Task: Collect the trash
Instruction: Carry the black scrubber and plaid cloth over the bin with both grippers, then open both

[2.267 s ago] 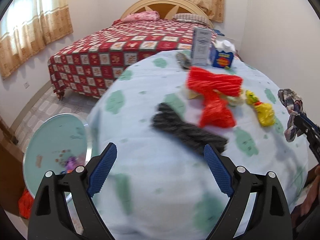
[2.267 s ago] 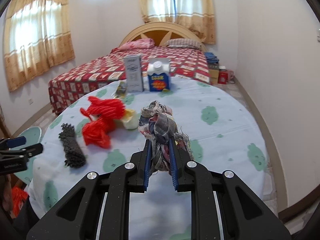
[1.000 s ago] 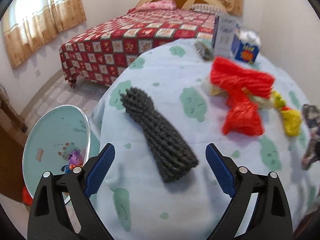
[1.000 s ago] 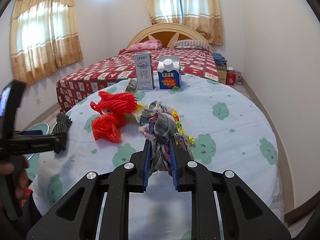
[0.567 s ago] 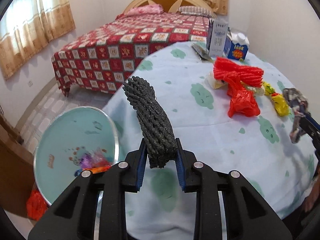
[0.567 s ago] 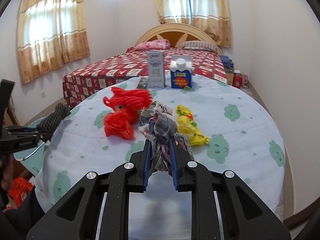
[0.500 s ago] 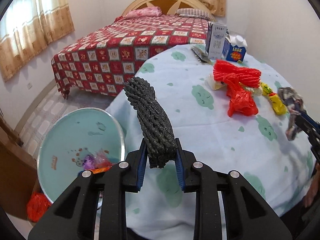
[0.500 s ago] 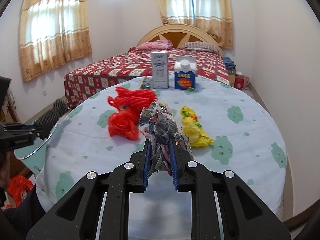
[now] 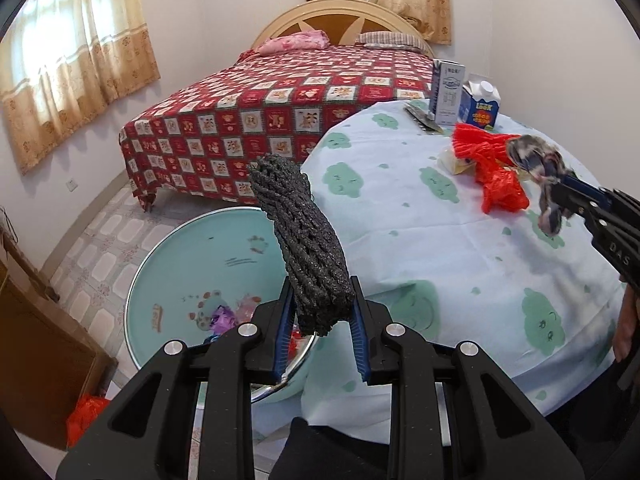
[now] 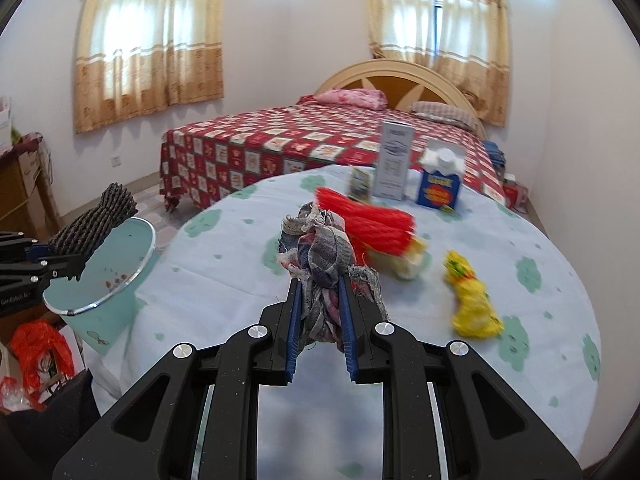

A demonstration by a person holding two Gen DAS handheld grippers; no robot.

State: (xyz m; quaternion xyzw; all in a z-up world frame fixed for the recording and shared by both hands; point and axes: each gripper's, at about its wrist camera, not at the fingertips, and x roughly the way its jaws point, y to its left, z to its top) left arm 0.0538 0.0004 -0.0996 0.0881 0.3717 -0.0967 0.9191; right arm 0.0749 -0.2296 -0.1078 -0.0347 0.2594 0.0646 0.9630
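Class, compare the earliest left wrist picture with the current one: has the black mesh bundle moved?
Yes. The black mesh bundle has left the table; the left tool holds it over the bin.

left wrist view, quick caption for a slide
Left gripper holds a black mesh bundle above the teal bin.

L gripper [image 9: 320, 334], wide open over the table 2.3 s ago, now clamps black net bundle [image 9: 304, 240]. Bundle is off the tablecloth [image 9: 460, 248], lifted and held over the teal bin [image 9: 188, 264] beside the table edge. R gripper [image 10: 320, 332] w/ rag wad [image 10: 324, 264] sits further left vs. before; yellow wrapper [image 10: 472, 300] now unhidden at its right.
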